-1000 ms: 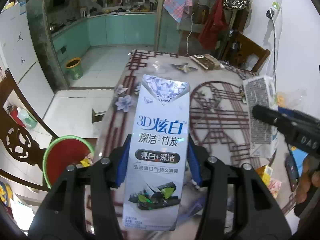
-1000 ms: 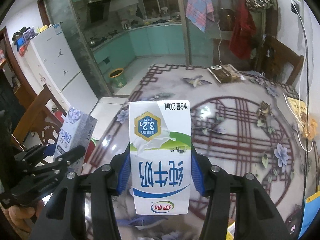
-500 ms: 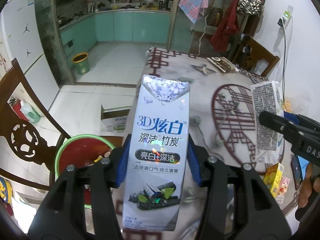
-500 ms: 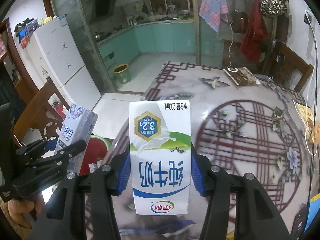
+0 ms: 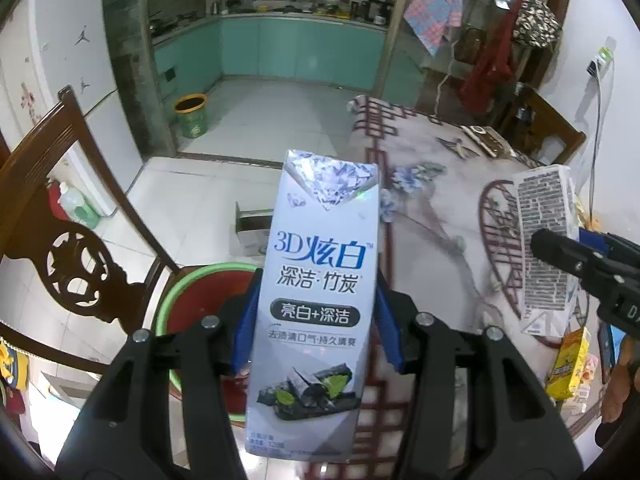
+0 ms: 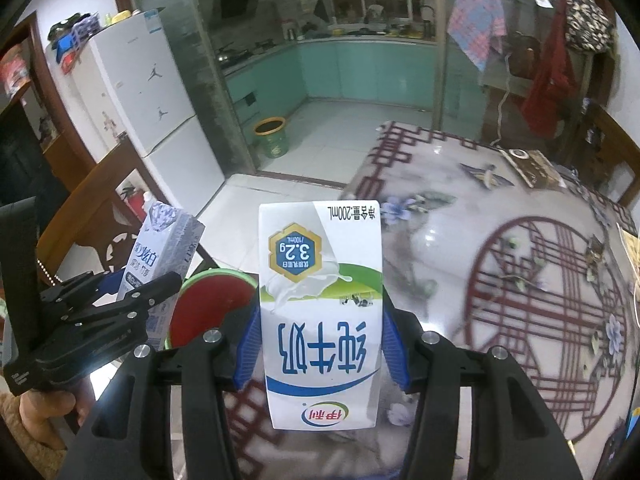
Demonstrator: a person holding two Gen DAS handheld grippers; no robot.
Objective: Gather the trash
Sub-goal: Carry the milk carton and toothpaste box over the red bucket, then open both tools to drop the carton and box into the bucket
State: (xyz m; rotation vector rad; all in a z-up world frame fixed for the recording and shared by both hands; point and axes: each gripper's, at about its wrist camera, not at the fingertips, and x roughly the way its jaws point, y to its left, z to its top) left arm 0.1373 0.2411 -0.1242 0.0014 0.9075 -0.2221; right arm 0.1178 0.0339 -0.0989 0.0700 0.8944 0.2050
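Two cartons carried toward the bin [image 5: 200, 292].
Left gripper [image 5: 316, 324] fingers clamp the toothpaste box [image 5: 316, 308] above it; right gripper [image 6: 320, 344] fingers clamp the milk carton [image 6: 320, 312] beside it, over the tabletop [image 6: 500, 240] edge, likely for dropping.

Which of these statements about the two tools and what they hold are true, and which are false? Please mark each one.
1. The left tool is shut on a toothpaste box. True.
2. The right tool is open and holds nothing. False: it grips a milk carton.
3. The milk carton's print reads upside down in the right wrist view. True.
4. The red bin has a blue rim. False: the rim is green.
5. The red bin stands on the table. False: it sits lower, beside the table.
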